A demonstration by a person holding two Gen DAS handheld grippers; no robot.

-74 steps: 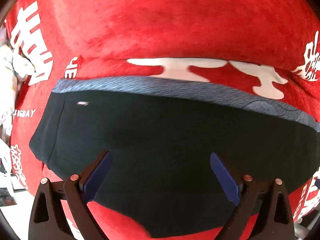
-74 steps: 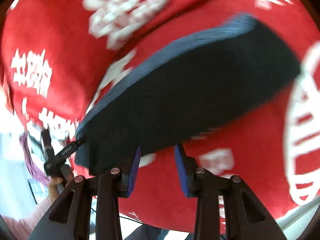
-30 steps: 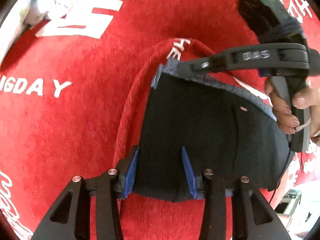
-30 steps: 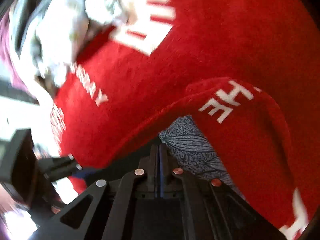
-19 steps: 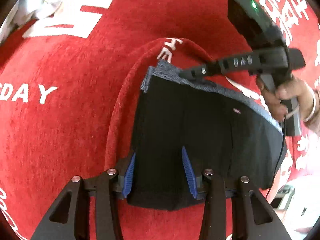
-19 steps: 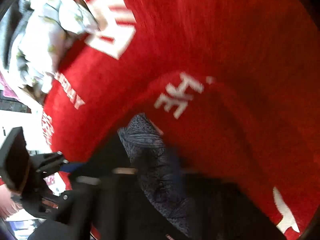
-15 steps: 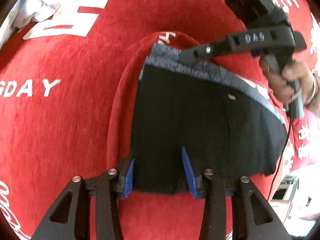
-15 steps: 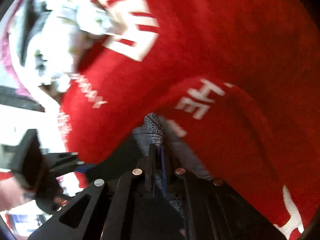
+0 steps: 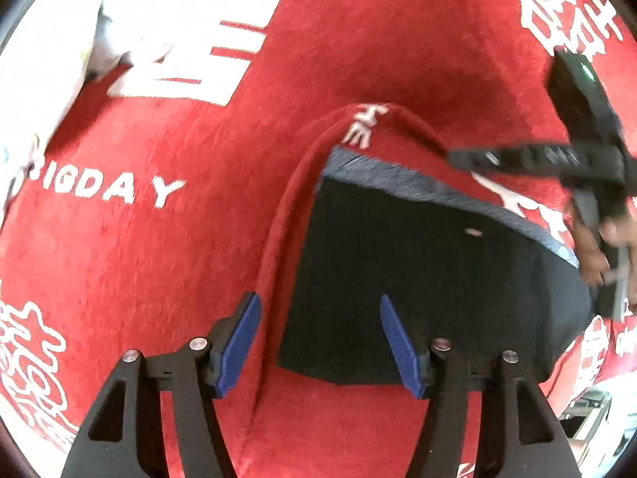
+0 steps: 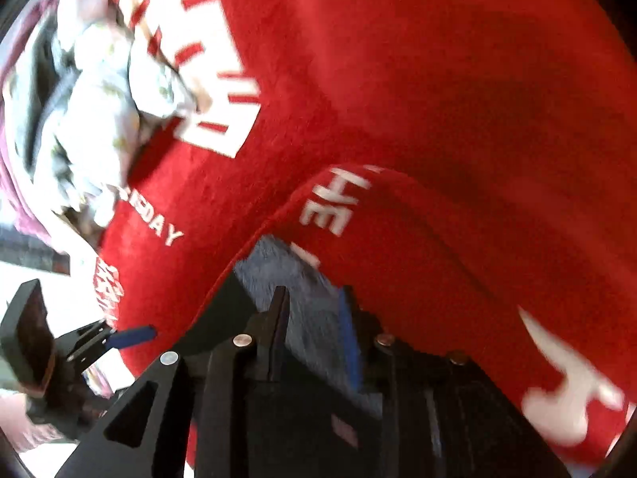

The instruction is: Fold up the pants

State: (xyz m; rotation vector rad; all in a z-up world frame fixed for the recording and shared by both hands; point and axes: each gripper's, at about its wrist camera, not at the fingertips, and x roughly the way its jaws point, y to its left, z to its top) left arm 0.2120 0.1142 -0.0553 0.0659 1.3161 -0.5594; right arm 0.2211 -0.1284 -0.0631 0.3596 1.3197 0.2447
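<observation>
The dark folded pants [image 9: 418, 279] with a grey-blue waistband [image 9: 430, 187] lie on the red cloth [image 9: 179, 259]. My left gripper [image 9: 320, 342] is open at the pants' near left corner, its blue pads apart over the pants' edge and a raised ridge of red cloth [image 9: 286, 207]. My right gripper [image 10: 314, 334] is open, its jaws standing apart over the waistband [image 10: 302, 302]. It also shows in the left wrist view [image 9: 537, 157], held above the waistband's right part.
The red cloth carries white lettering [image 9: 115, 189] and is bunched into a fold [image 10: 358, 207] around the pants' far corner. A pile of pale clothes [image 10: 95, 119] lies at the cloth's far left edge.
My right gripper has opened and let go of the waistband. My left gripper has opened wider at the pants' near corner. The pants have settled flat.
</observation>
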